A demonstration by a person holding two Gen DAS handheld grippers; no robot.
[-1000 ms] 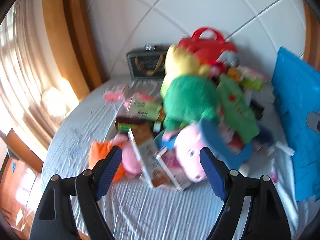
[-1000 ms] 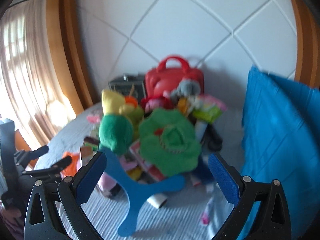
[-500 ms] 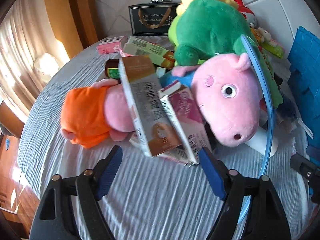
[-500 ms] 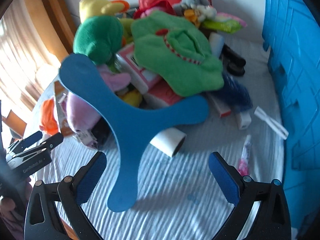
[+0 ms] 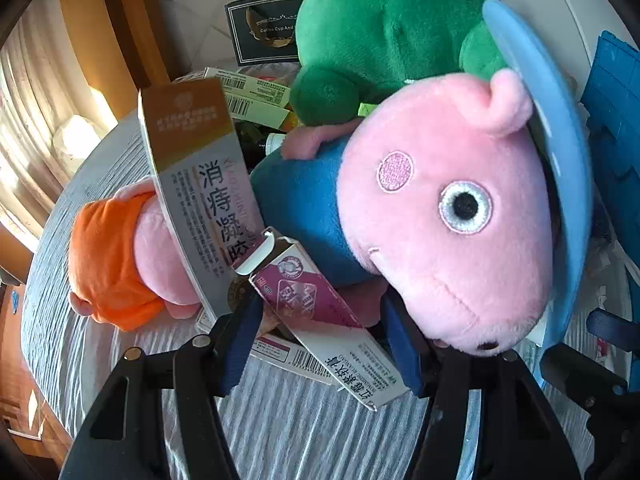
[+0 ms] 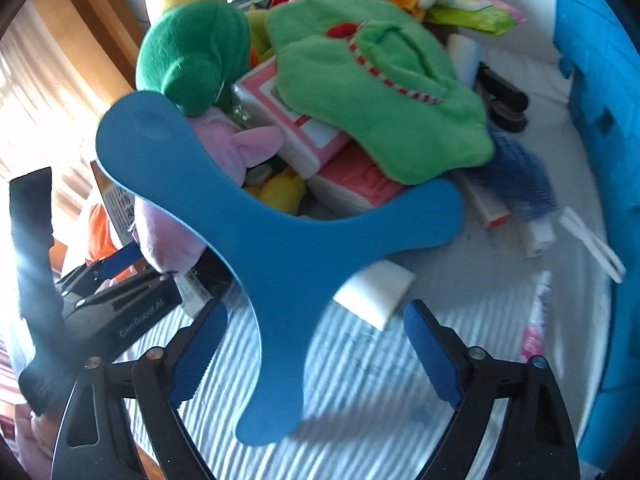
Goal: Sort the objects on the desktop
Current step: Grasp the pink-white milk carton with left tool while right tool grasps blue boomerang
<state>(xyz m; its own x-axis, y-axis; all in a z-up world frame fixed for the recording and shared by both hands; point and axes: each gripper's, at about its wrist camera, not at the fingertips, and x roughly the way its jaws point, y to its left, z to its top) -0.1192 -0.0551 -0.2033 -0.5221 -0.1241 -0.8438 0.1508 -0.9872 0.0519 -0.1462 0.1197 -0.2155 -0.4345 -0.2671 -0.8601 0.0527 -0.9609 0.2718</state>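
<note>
A heap of toys and boxes lies on the striped cloth [image 5: 280,432]. My left gripper [image 5: 320,344] is low over a magenta and white medicine box [image 5: 316,312]. The box lies between its closing jaws, and I see no pad pressing on it. A pink pig plush [image 5: 440,220] leans just right of it, and a tall gold and white box [image 5: 200,184] stands to the left. My right gripper [image 6: 316,352] straddles the stem of a flat blue three-armed toy [image 6: 288,240]. Its jaws are closing but stand well apart from the toy.
An orange-dressed pig plush [image 5: 112,256] lies at the left and a green plush [image 5: 380,32] sits on top of the heap. A green cloth toy [image 6: 372,80], pink packs [image 6: 352,184], a white block [image 6: 376,288] and a pink tube [image 6: 536,320] lie nearby. A blue basket wall [image 6: 600,120] stands on the right.
Both grippers have come down close to the heap. The left jaws have narrowed around the magenta box. The right jaws have drawn in a little around the blue toy's stem.
</note>
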